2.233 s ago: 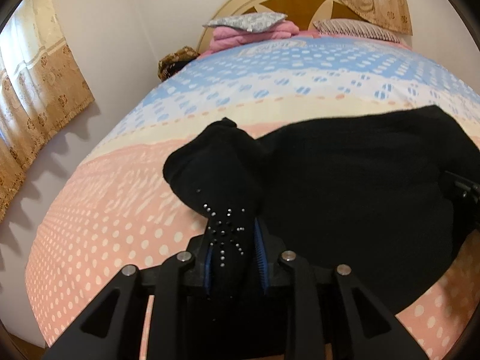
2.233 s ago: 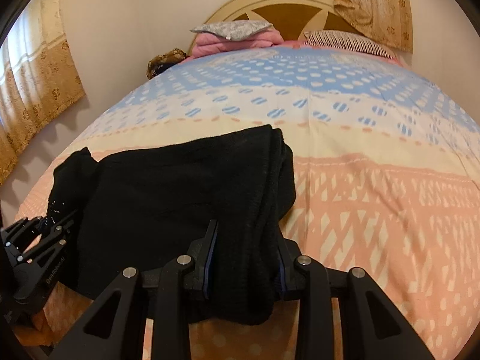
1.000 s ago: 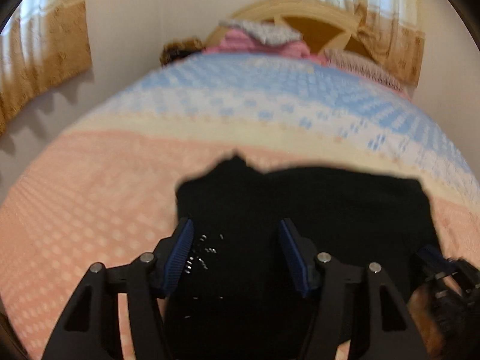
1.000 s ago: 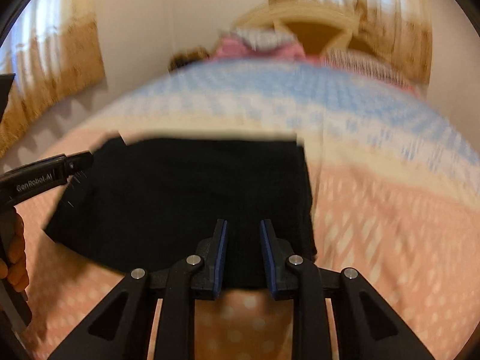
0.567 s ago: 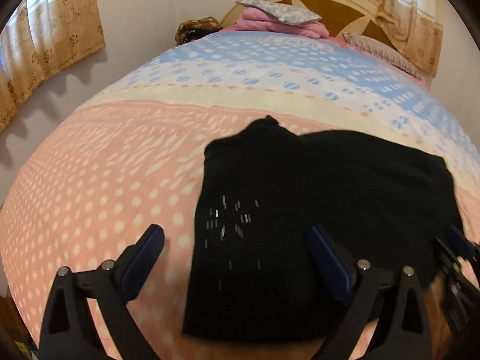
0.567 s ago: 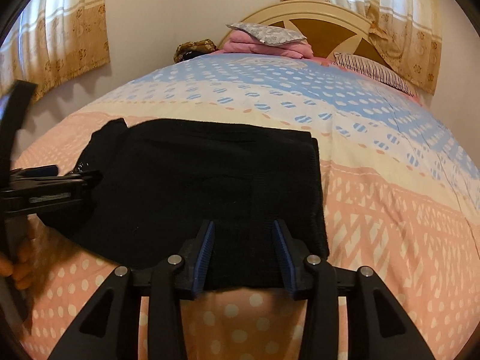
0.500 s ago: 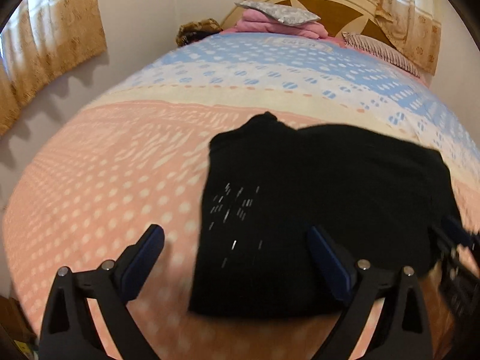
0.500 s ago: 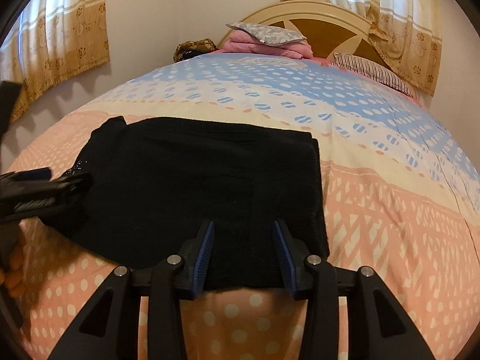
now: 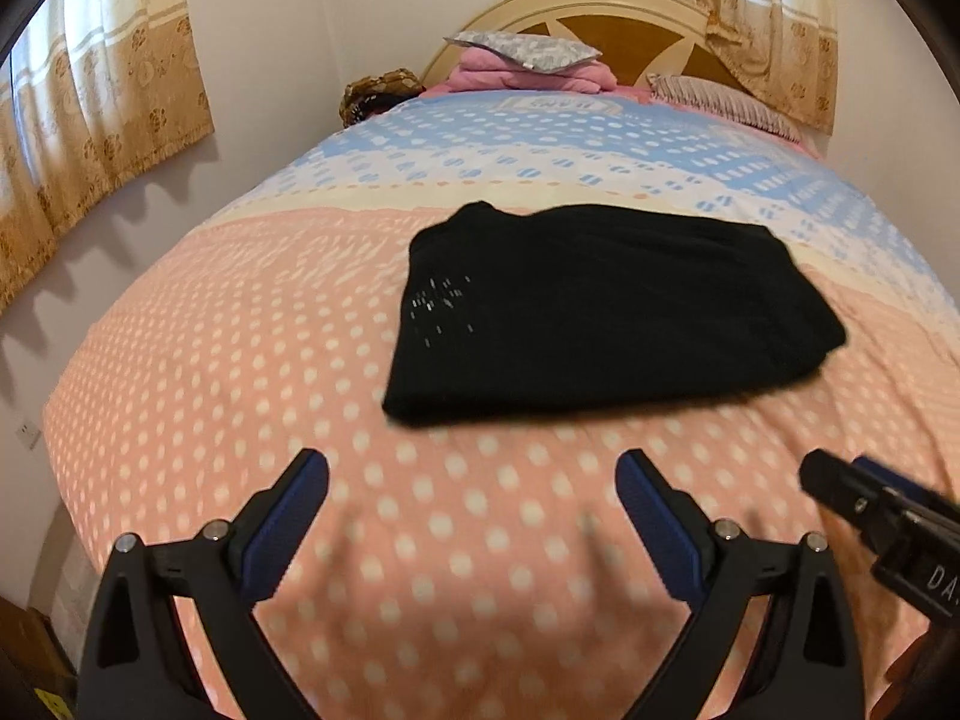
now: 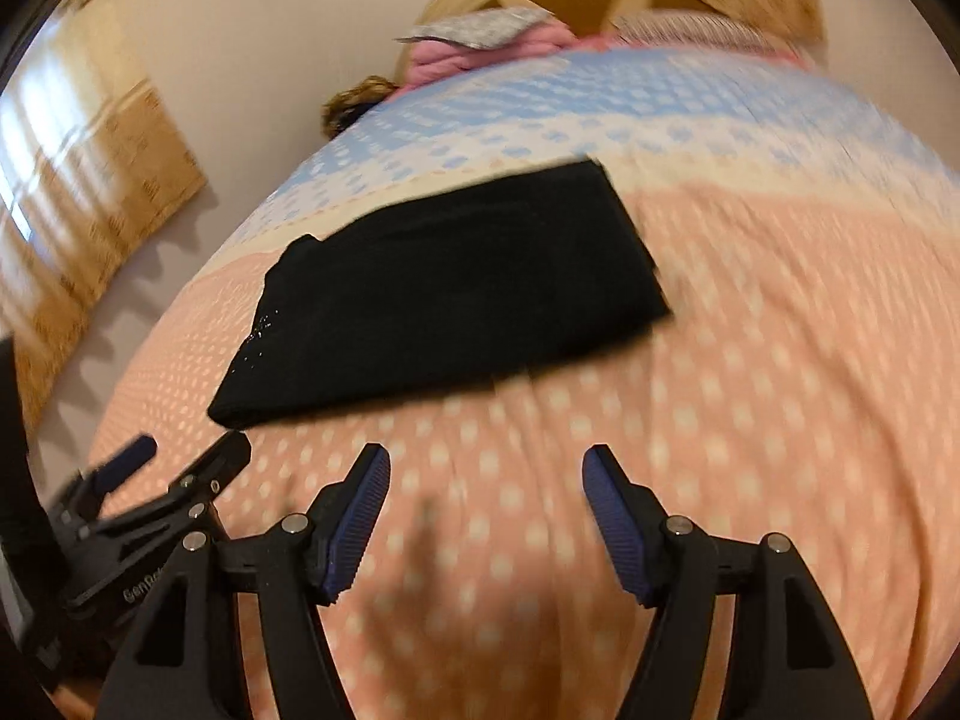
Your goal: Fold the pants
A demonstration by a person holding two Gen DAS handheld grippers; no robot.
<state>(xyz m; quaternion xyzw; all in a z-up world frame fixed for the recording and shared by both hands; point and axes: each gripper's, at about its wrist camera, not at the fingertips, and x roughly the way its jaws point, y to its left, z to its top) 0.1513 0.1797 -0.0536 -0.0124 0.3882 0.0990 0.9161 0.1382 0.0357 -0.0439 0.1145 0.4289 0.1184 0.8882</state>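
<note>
- A bed (image 9: 252,396) is covered by a dotted spread, pink near the camera and blue toward the headboard (image 9: 606,6).
- Pink blankets (image 9: 528,75) are stacked at its head, with a grey patterned pillow (image 9: 522,50) laid on top.
- A striped pillow (image 9: 720,102) is seen beside them.
- Gold curtains (image 9: 90,114) are hung at both windows.

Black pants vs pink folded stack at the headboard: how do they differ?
The black pants lie as one flat folded rectangle mid-bed on the peach dotted part of the bedspread; the pink stack sits bunched at the headboard. The pants carry nothing; the pink stack carries a grey patterned pillow. Both are folded fabric, untouched by either gripper.
</note>
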